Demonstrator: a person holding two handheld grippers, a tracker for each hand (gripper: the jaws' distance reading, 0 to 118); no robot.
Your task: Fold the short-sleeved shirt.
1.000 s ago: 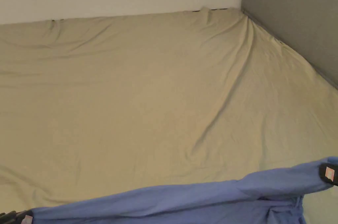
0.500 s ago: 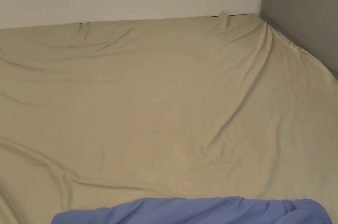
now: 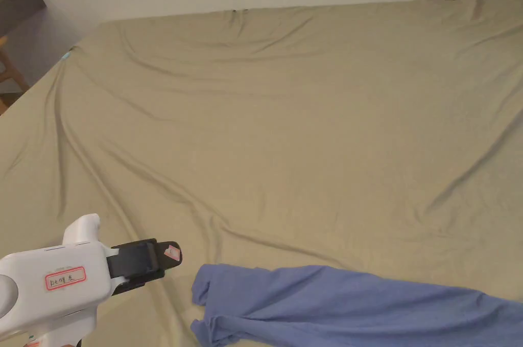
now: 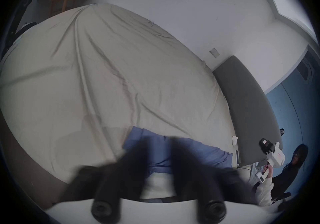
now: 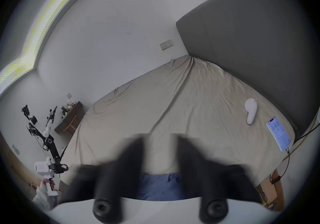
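Since half a second ago the blue shirt [image 3: 357,307] is no longer bunched along the bottom edge of the head view; it is now lying spread in a long band on the beige bed sheet [image 3: 286,123], and the left gripper [image 3: 171,253] is now showing at the lower left. One second ago both grippers were pinching the shirt's ends; now neither is touching it.

The shirt is lying crumpled at the near edge of the bed, its right part running off the frame, so its full outline cannot be made out. In the left gripper view the shirt [image 4: 199,155] is partly covered by that gripper's own blurred jaws.

The left gripper is hovering just left of the shirt's end, apart from it. Its jaws are standing spread with a clear gap in its own view, holding nothing. The right gripper [image 5: 160,155] is likewise standing spread over the shirt [image 5: 159,186], empty.

A red-bordered label on the left gripper's white body is carrying handwriting too small to make out.

Farther off, a phone [image 5: 278,135] with a lit screen and a white object [image 5: 251,110] are lying on the sheet beside the grey headboard [image 5: 251,46].
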